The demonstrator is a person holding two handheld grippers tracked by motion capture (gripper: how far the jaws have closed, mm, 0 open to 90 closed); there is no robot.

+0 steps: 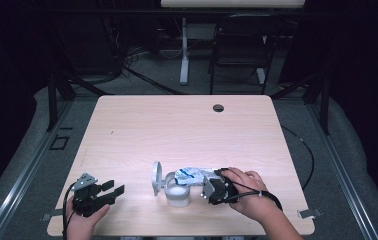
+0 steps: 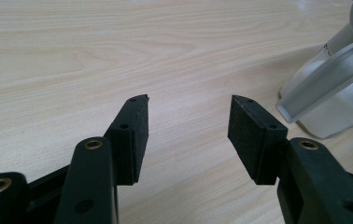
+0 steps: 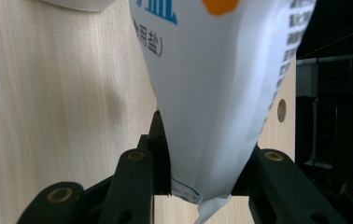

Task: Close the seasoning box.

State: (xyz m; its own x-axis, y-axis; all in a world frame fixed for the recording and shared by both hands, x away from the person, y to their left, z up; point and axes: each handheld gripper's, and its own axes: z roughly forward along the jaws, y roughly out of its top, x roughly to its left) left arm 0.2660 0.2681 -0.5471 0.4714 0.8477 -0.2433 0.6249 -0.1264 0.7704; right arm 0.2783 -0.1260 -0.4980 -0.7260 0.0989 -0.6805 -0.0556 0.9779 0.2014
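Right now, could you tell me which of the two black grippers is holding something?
The right gripper: its jaws clamp the white printed bag, while the left gripper is open.

Count on table (image 1: 142,125): 1 jar (image 1: 178,192) with hinged lid (image 1: 156,177), near front edge; 1 white bag (image 1: 193,175), beside jar; 2 grippers, left (image 1: 113,190) near front left corner, right (image 1: 208,189).

Glossy white plastic bag (image 3: 221,93), matt pale wood-grain table (image 1: 177,130), translucent plastic jar (image 1: 178,191).
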